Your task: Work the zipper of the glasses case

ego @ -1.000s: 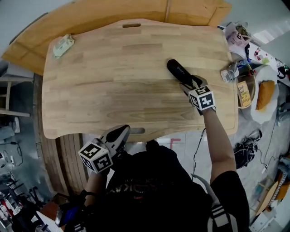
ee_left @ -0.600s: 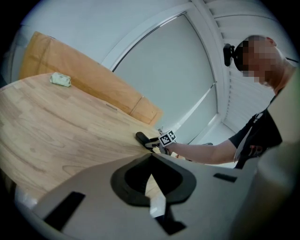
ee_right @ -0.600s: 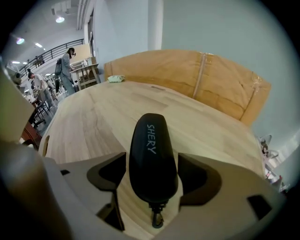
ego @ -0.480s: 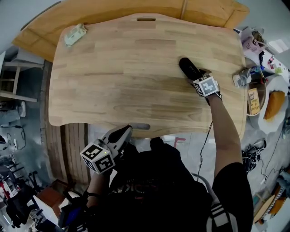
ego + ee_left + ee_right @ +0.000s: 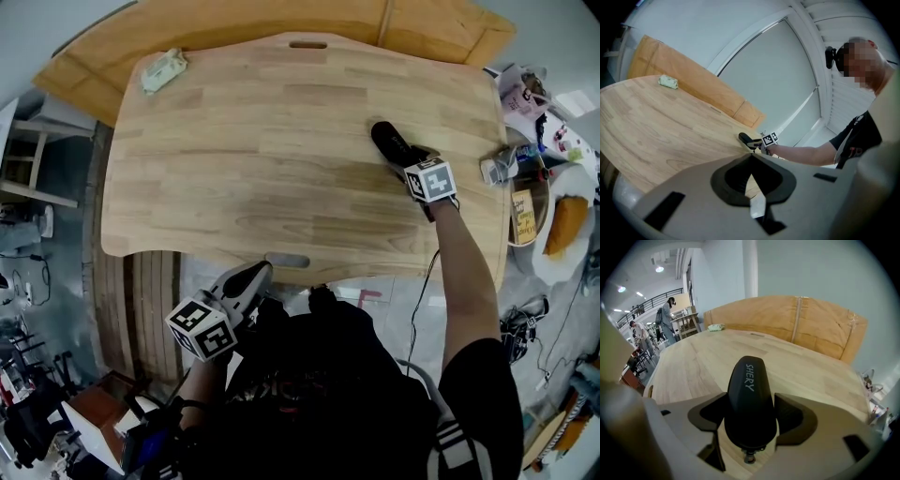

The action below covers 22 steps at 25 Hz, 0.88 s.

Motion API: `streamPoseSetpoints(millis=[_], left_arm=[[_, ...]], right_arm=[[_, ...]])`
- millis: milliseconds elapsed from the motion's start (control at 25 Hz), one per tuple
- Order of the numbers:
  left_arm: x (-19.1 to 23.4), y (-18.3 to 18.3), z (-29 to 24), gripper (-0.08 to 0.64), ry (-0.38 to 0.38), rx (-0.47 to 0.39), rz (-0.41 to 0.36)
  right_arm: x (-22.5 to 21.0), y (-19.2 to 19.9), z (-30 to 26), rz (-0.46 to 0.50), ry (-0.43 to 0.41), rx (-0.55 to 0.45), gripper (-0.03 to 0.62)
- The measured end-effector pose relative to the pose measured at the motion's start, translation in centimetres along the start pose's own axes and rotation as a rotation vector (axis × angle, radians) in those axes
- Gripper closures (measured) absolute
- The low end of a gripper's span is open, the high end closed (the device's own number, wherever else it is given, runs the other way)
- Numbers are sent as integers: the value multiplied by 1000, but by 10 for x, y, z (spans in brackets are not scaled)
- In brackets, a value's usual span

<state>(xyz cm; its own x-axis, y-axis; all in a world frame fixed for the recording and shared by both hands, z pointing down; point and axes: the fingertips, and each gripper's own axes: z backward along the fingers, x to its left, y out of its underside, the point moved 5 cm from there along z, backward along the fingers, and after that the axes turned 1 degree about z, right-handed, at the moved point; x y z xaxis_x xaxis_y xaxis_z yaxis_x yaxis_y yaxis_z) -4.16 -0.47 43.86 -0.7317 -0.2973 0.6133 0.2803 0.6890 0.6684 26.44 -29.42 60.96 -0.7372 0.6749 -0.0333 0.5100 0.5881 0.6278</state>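
Note:
A black glasses case (image 5: 392,142) lies on the right part of the wooden table (image 5: 281,169). My right gripper (image 5: 410,161) straddles its near end. In the right gripper view the case (image 5: 749,394) fills the gap of that gripper (image 5: 752,414); the jaws stand wide and are closing, with thin gaps at the pads. The zipper pull (image 5: 749,456) hangs at the case's near tip. My left gripper (image 5: 253,275) is held off the table's front edge, shut and empty (image 5: 752,161). The left gripper view shows the case (image 5: 744,138) far off.
A green-and-white packet (image 5: 163,69) lies at the table's far left corner. A second wooden board (image 5: 441,23) lies behind the table. Bottles, boxes and bags (image 5: 525,187) crowd the floor right of the table. People (image 5: 665,315) stand far off to the left.
My right gripper has slid further onto the case's near end. The head view has shifted a little. The left gripper has stayed in place.

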Motion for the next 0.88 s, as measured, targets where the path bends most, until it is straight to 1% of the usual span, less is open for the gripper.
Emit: streamPoseSetpoints(millis=[120, 200, 280, 360, 440, 560, 680, 800, 880], left_arm=[[0, -2, -1, 549, 16, 0, -3], [1, -3, -2, 549, 26, 1, -4], [3, -6, -3, 549, 36, 1, -4], [4, -11, -4, 549, 47, -6, -7], [6, -16, -4, 549, 62, -22, -6], [8, -25, -3, 549, 90, -48, 0], [10, -34, 1, 539, 140, -68, 9], [10, -48, 3, 438, 200, -95, 35], [8, -58, 2, 374, 240, -110, 38]], right_arm=[[7, -9, 10, -68, -37, -64, 262], [15, -17, 20, -151, -82, -128, 264], [26, -26, 32, -265, -163, -218, 265], [42, -39, 49, -368, -272, -321, 265], [64, -53, 67, -428, -387, -411, 265], [103, -73, 94, -439, -533, -495, 265], [145, -91, 112, -412, -645, -530, 265], [183, -107, 127, -378, -740, -546, 265], [204, -113, 137, -360, -805, -549, 265]])
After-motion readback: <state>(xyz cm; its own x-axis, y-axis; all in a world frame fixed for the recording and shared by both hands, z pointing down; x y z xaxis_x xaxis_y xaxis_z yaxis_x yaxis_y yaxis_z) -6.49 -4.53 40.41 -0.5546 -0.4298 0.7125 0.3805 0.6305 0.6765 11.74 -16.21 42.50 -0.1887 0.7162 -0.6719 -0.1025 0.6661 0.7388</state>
